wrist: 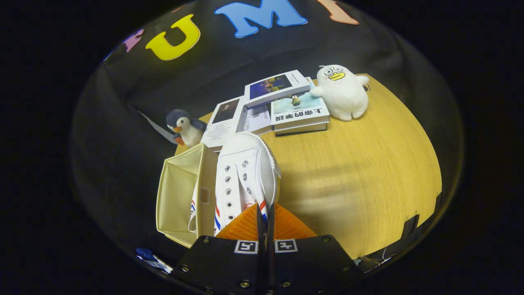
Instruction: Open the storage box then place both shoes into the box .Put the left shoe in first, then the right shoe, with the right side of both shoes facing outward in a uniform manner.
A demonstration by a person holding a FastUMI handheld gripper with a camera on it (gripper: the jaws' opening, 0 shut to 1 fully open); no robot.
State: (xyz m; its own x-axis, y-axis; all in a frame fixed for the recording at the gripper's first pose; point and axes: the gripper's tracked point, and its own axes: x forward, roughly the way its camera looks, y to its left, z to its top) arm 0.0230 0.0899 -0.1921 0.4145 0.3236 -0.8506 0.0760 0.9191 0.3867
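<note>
My gripper (266,219) is shut on the rim of a white canvas shoe (245,172) with red and blue stripes, pinching its side wall near the heel. The shoe points away from me with its toe raised, and it hangs at the right wall of the open cream fabric storage box (176,192). Inside the box, against that same wall, a slice of another white shoe (192,211) with the same stripes shows; most of it is hidden by the wall and by the held shoe.
The wooden table (356,176) stretches to the right of the box. Beyond the shoe's toe lie several books (299,112), with a white duck plush (344,92) at their right. A penguin plush (186,128) stands behind the box.
</note>
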